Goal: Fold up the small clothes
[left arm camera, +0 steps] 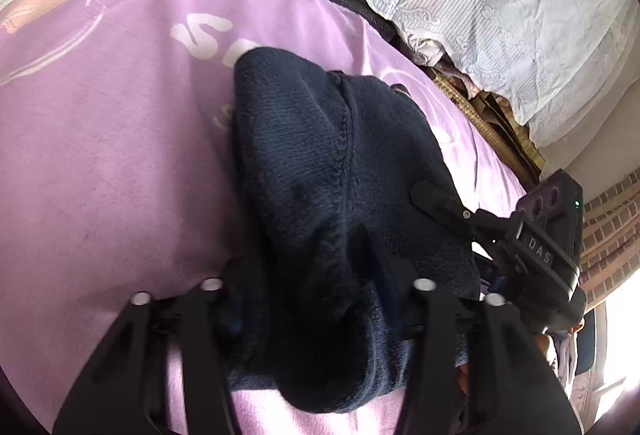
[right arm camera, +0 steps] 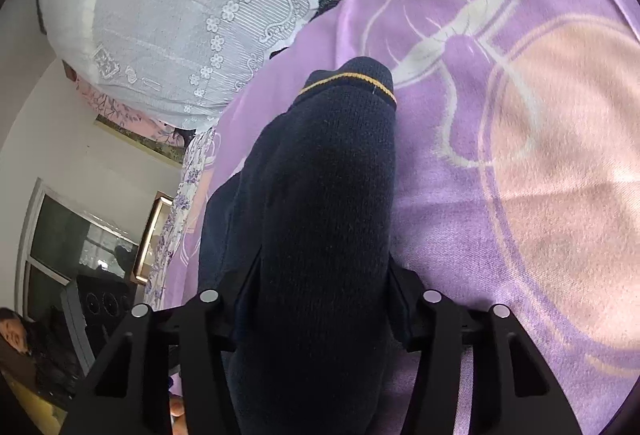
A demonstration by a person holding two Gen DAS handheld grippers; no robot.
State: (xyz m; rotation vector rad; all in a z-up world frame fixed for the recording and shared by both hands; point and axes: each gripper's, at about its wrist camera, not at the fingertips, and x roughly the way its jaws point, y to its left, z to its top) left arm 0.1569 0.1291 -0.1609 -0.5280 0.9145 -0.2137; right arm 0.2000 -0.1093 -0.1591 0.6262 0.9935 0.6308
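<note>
Lay bunched between both tools on the lilac printed blanket (left arm camera: pixel 100 155): dark navy knitted garment (left arm camera: pixel 320 163). Clamped half-closed on its folds: left gripper (left arm camera: pixel 316 275), right gripper (right arm camera: pixel 320 283).

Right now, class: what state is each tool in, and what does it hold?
Left tool: shut on the navy knit.
Right tool: shut on the same knit, a thick bunched fold of it.
</note>
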